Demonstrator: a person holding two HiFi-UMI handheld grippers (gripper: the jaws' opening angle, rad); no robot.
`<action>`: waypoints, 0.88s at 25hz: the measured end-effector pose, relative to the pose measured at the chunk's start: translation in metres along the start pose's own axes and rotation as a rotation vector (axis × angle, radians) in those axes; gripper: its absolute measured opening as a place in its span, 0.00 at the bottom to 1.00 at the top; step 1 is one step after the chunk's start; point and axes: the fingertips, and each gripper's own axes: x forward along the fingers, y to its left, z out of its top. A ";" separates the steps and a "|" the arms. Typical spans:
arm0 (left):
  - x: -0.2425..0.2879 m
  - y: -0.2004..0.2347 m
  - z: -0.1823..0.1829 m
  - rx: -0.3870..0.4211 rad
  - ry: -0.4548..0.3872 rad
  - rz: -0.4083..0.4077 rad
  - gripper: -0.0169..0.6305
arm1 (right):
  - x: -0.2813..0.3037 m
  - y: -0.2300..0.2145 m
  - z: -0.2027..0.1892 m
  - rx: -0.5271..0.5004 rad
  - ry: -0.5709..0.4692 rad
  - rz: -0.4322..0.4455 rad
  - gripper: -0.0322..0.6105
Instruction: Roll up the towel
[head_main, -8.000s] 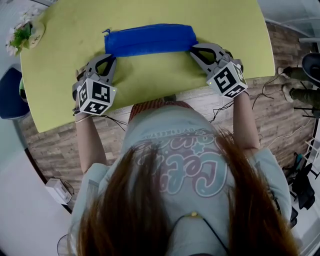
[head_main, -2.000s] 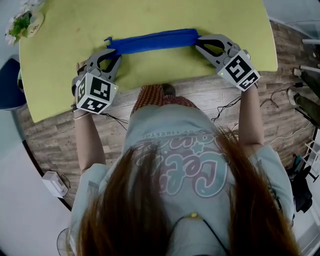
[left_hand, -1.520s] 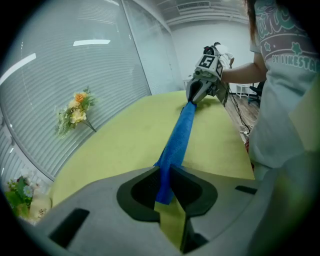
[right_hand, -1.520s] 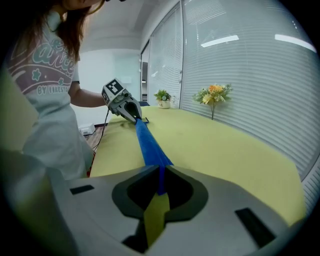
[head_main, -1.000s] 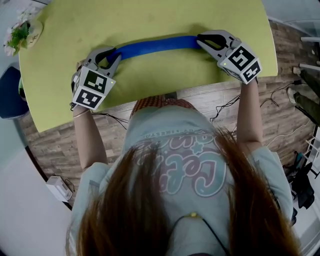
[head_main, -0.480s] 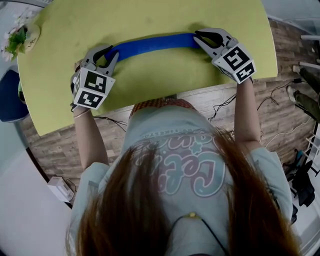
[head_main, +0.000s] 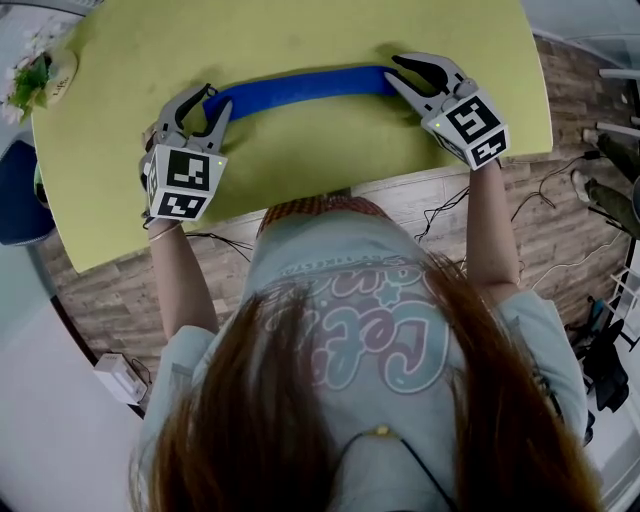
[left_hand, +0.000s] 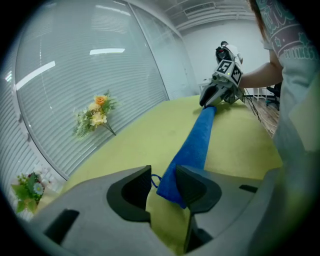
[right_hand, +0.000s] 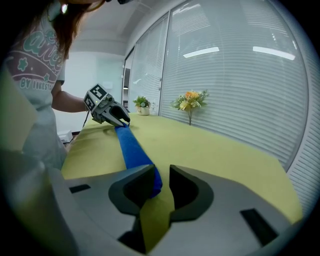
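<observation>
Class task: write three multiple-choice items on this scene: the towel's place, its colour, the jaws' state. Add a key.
1. Where does the rolled towel lie?
A. On the floor.
B. On the table, between the left gripper and the right gripper.
C. In a basket.
2. The towel's colour?
A. Red.
B. White.
C. Blue.
3. How do both grippers' jaws stand?
A. Apart, a towel end between them.
B. Shut, empty.
C. Shut on flowers.
Key: B, it spans gripper to gripper in the head view; C, blue in every view; A, a gap shows beside each towel end, the jaws having just opened further.
</observation>
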 end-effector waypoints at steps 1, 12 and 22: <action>-0.002 0.002 0.002 -0.008 -0.009 0.005 0.22 | -0.002 -0.001 0.000 0.003 -0.005 -0.001 0.20; -0.025 0.028 0.009 -0.124 -0.091 0.103 0.23 | -0.022 -0.014 0.017 0.055 -0.102 -0.050 0.26; -0.068 0.041 0.045 -0.264 -0.287 0.254 0.23 | -0.056 -0.014 0.055 0.016 -0.236 -0.152 0.31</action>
